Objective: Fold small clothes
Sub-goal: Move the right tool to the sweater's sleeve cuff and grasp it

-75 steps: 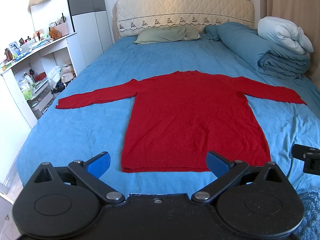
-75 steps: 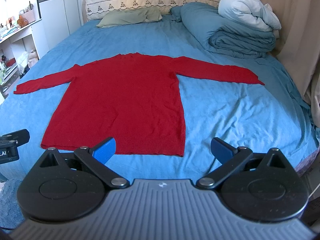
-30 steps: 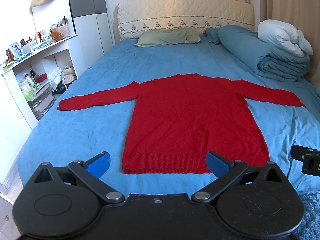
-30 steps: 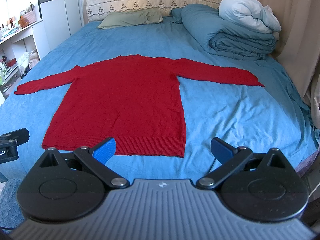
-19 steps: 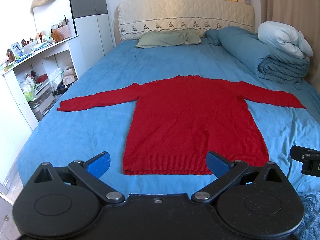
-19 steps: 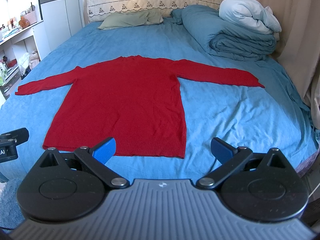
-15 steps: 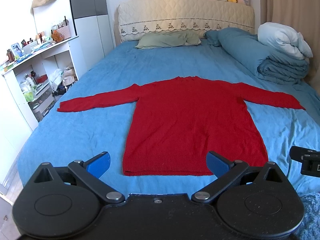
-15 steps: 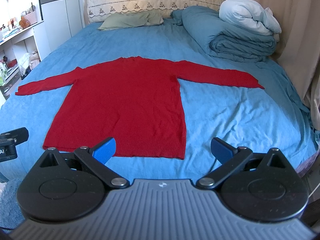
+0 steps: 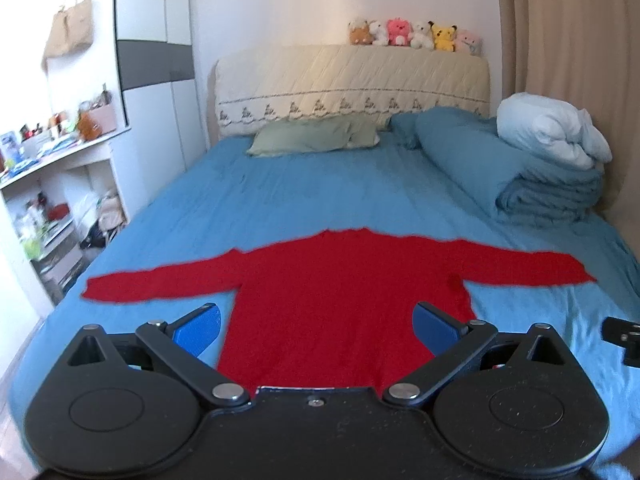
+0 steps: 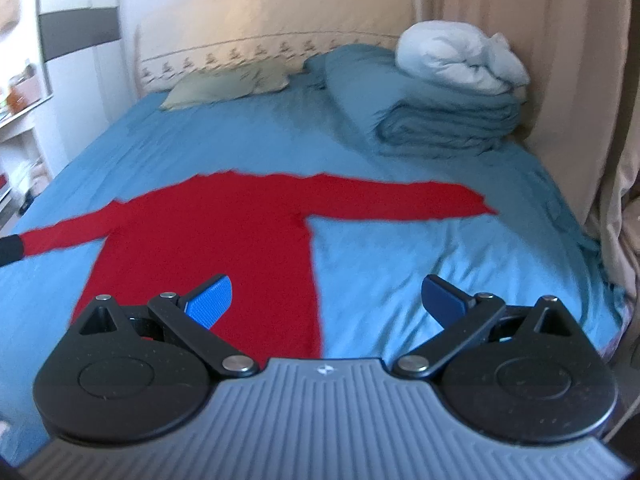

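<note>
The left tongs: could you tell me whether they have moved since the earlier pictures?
Yes. The left tongs have advanced over the red sweater, whose hem is now hidden beneath them.

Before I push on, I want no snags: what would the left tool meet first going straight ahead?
Probably the red sweater, lying flat between the open left tool fingers; depth is unclear.

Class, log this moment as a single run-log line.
phase: approach | red sweater: flat on bed, sleeves spread, unfolded | left gripper: open, empty | right gripper: open, empty
</note>
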The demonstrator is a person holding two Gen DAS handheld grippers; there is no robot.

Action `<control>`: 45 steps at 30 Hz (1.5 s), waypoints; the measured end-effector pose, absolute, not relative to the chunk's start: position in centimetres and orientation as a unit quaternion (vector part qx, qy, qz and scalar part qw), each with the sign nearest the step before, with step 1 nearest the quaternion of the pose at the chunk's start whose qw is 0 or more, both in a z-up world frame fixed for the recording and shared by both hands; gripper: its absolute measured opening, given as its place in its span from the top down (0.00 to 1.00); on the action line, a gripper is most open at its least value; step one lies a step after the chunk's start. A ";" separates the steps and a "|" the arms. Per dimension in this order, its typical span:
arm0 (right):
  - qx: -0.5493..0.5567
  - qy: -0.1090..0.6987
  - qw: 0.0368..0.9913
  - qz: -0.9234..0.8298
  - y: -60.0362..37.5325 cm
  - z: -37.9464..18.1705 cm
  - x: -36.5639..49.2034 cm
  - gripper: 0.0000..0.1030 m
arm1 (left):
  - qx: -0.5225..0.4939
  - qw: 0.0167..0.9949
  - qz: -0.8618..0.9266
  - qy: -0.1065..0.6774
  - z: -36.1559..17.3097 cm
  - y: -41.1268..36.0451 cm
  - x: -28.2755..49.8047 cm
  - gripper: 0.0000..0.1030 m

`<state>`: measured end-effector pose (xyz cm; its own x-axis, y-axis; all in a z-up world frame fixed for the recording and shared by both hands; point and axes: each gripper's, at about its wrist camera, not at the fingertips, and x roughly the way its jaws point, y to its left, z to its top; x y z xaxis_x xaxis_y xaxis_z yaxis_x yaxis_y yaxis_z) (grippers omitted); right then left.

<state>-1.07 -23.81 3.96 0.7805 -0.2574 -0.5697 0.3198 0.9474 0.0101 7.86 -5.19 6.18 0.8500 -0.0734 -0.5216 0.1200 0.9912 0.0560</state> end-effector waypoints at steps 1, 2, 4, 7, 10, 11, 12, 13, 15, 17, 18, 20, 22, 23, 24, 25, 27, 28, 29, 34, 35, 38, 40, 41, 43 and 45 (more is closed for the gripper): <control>0.055 0.289 0.942 -0.161 -25.0 4.0 -0.1 0.00 | 0.041 0.961 -0.054 0.269 6.1 -5.7 9.2 0.00; 0.058 0.283 0.942 -0.171 -26.3 4.0 1.1 0.00 | 0.036 0.960 -0.060 0.270 5.9 -6.3 10.5 0.00; 0.060 0.274 0.940 -0.192 -28.9 3.7 3.5 0.00 | 0.028 0.959 -0.074 0.273 5.4 -7.9 13.9 0.00; 0.072 0.270 0.934 -0.220 -33.3 2.4 7.8 0.00 | 0.023 0.954 -0.093 0.283 3.9 -10.3 19.3 0.00; 0.089 0.271 0.925 -0.251 -38.2 0.3 12.2 0.00 | 0.028 0.949 -0.111 0.294 1.7 -13.1 25.1 0.00; 0.092 0.273 0.921 -0.263 -39.8 -0.7 13.7 0.00 | 0.030 0.946 -0.118 0.300 0.8 -14.2 27.1 0.00; 0.095 0.276 0.916 -0.274 -41.4 -1.8 15.3 0.00 | 0.032 0.944 -0.124 0.305 -0.1 -15.0 28.8 0.00; 0.101 0.280 0.912 -0.284 -43.0 -2.9 16.8 0.00 | 0.033 0.941 -0.130 0.312 -1.2 -16.1 30.6 0.00; 0.121 0.277 0.905 -0.299 -46.2 -5.0 19.1 0.00 | 0.029 0.934 -0.139 0.327 -3.2 -17.7 33.7 0.00; 0.157 0.268 0.899 -0.309 -49.5 -6.8 20.7 0.00 | 0.027 0.927 -0.143 0.346 -5.1 -19.2 36.1 0.00; 0.175 0.271 0.894 -0.311 -50.9 -7.6 21.5 0.00 | 0.030 0.922 -0.143 0.359 -6.0 -20.1 37.3 0.00; 0.186 0.281 0.885 -0.321 -52.9 -8.8 22.9 0.00 | 0.030 0.912 -0.146 0.382 -7.4 -21.4 38.9 0.00; 0.183 0.288 0.881 -0.327 -54.2 -9.7 24.0 0.00 | 0.029 0.906 -0.147 0.396 -8.4 -22.4 40.3 0.00; 0.184 0.290 0.879 -0.331 -54.9 -10.2 24.5 0.00 | 0.028 0.903 -0.146 0.404 -8.8 -22.9 40.9 0.00; 0.188 0.292 0.877 -0.334 -55.6 -10.6 25.1 0.00 | 0.029 0.900 -0.143 0.411 -9.4 -23.4 41.5 0.00; 0.190 0.295 0.873 -0.338 -56.3 -11.1 25.5 0.00 | 0.030 0.897 -0.141 0.418 -9.9 -23.8 42.2 0.00; 0.205 0.304 0.864 -0.345 -57.9 -12.3 26.5 0.00 | 0.032 0.892 -0.140 0.429 -10.8 -24.5 43.2 0.00; 0.215 0.307 0.859 -0.348 -58.6 -13.0 26.9 0.00 | 0.032 0.891 -0.139 0.431 -11.3 -24.9 43.7 0.00; 0.226 0.311 0.854 -0.351 -59.3 -13.5 27.2 0.00 | 0.032 0.891 -0.136 0.432 -11.6 -25.2 43.9 0.00; 0.276 0.330 0.828 -0.360 -62.5 -16.5 28.6 0.16 | 0.050 0.884 -0.119 0.450 -13.5 -26.9 45.8 0.00; 0.285 0.331 0.824 -0.360 -63.3 -17.1 28.9 0.20 | 0.056 0.882 -0.117 0.453 -14.0 -27.5 46.3 0.00; 0.294 0.328 0.820 -0.366 -64.9 -18.0 29.9 0.32 | 0.062 0.879 -0.117 0.459 -15.1 -28.5 47.3 0.00; 0.294 0.323 0.820 -0.370 -65.7 -18.1 30.5 0.45 | 0.066 0.875 -0.114 0.467 -16.0 -28.9 47.8 0.00; 0.294 0.324 0.818 -0.374 -66.0 -18.1 30.8 0.60 | 0.068 0.872 -0.113 0.471 -16.4 -29.1 48.1 0.00; 0.288 0.326 0.816 -0.380 -66.3 -17.8 31.2 0.75 | 0.075 0.865 -0.109 0.484 -17.4 -29.3 48.5 0.00; 0.281 0.327 0.820 -0.375 -66.1 -16.9 31.5 0.79 | 0.081 0.855 -0.103 0.501 -18.4 -29.5 49.0 0.00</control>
<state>31.51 -66.06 -16.86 0.5045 -0.4309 -0.7482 0.7994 0.5606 0.2161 48.98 -29.46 -18.44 0.4766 -0.0955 -0.8739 0.2585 0.9653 0.0355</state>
